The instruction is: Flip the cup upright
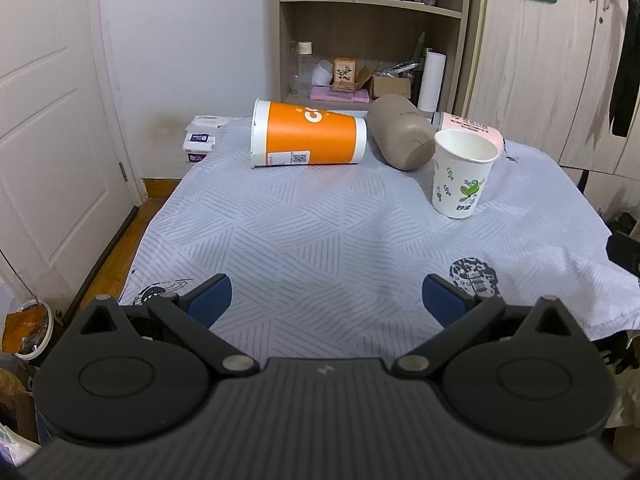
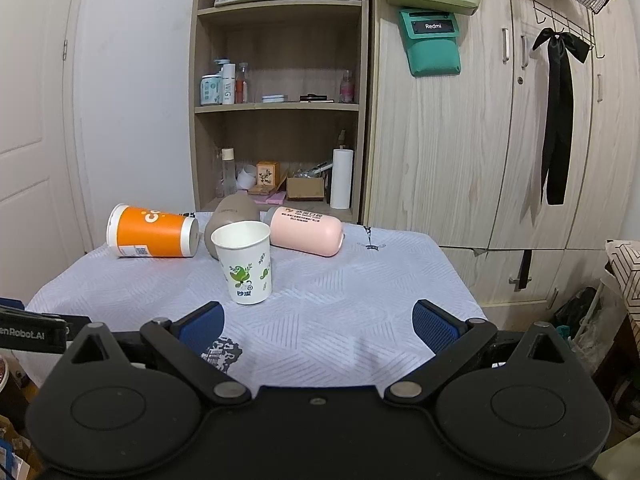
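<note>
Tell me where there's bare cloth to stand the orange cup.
Free: the wide stretch between the grippers and the white cup, and left of that cup, in front of the orange cup. Crowded: the back, where orange cup, tan bottle and pink bottle lie.

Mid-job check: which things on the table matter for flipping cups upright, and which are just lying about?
Job: orange cup, on its side; white leaf-print cup, already upright; left tongs and right tongs, both open.

Lying about: tan bottle, pink bottle, tissue packs, shelf clutter.

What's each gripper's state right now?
Left gripper: open, holding nothing, above the pale patterned cloth.
Right gripper: open, holding nothing, short of the upright white paper cup.
</note>
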